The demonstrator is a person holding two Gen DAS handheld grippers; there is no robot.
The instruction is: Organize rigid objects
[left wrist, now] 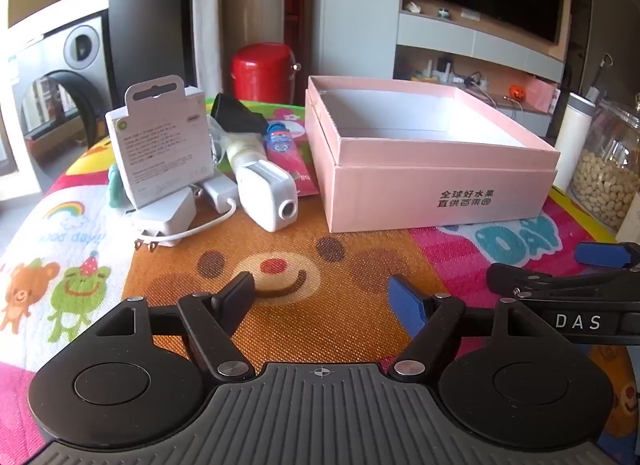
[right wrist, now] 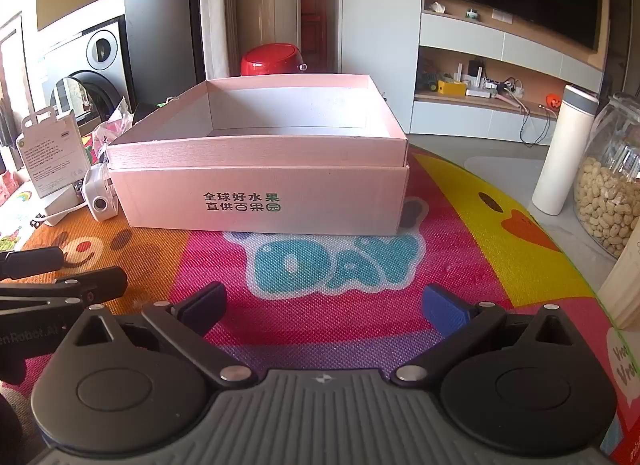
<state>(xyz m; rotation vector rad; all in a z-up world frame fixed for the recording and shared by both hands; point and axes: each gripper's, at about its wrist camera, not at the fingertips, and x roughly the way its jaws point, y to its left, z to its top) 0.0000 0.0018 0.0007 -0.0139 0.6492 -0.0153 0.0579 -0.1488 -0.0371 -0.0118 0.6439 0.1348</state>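
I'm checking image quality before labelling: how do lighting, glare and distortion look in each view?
Left wrist view: sharp, strong fisheye bending at the edges, warm sunlight on the mat. Right wrist view: equally curved, bright glare at the upper left corner, pink box clearly legible.

Bright daylight from the left — sharp centre, fisheye-bent, dark-vignetted corners.

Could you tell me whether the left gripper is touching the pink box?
Apart. The left wrist view shows bare mat between the open left gripper and the pink box.

box (left wrist: 436, 189) on mat (left wrist: 320, 265) | gadget pile (left wrist: 192, 169) left of box | jar (left wrist: 612, 173) right of box
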